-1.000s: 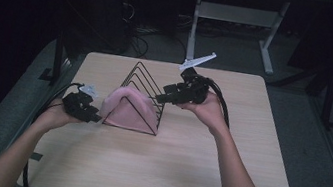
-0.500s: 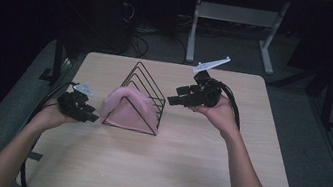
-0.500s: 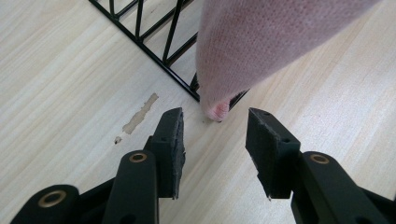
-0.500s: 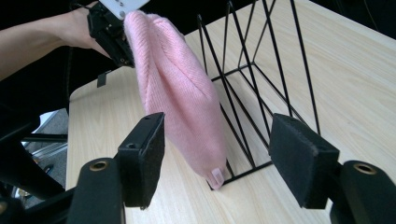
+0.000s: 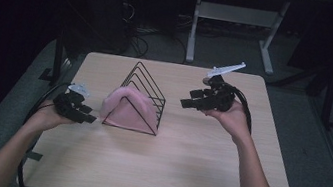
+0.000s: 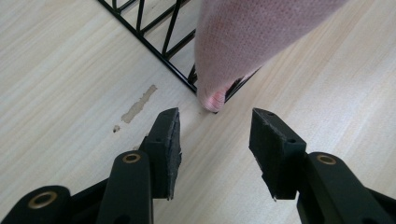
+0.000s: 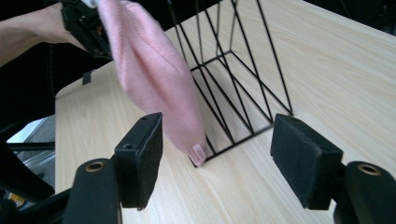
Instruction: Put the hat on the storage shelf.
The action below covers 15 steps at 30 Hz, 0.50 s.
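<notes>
Already the pink cloth (image 5: pixel 124 107) hangs draped over the wire rack (image 5: pixel 147 88) at its left end, so the hanging looks done. My left gripper (image 5: pixel 81 113) sits just left of the rack, my right gripper (image 5: pixel 188 102) just right of it, both with jaws spread and empty; little seems left beyond drawing away over the desk (image 5: pixel 181 177).

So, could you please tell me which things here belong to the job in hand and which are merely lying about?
Part of the job:
- pink knitted cloth draped over the rack
- black wire triangular rack
- left tool, jaws open
- right tool, jaws open

Just there:
- light wooden table, bearing the rack
- white metal desk frame on the floor beyond
</notes>
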### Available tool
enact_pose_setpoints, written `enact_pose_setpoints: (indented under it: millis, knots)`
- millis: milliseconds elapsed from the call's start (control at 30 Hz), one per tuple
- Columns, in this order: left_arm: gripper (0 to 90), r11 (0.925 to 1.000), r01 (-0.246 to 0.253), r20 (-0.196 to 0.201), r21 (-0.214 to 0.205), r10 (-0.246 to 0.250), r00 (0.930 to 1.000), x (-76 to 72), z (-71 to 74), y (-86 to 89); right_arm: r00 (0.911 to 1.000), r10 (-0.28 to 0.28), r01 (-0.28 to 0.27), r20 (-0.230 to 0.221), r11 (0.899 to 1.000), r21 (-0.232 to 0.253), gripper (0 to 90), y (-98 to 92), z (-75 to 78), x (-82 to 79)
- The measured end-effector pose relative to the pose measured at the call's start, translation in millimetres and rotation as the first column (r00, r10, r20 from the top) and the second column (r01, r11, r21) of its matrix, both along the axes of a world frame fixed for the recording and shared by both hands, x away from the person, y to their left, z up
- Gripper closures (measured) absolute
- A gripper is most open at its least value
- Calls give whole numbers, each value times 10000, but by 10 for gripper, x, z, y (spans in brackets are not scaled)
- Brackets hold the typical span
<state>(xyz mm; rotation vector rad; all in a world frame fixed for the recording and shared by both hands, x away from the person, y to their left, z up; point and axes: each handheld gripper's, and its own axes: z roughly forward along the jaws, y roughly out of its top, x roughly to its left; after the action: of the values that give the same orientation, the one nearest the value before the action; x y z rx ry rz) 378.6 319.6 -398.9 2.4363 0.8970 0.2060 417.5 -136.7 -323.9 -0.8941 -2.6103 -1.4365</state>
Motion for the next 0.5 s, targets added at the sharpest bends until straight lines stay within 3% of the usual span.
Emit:
enact_pose_setpoints:
  millis: [500]
  knots:
    - [469, 9999, -6, 131, -172, 9, 9999, -66, 34, 14, 9970, -757, 753, -185, 9969, -207, 313, -325, -112, -71]
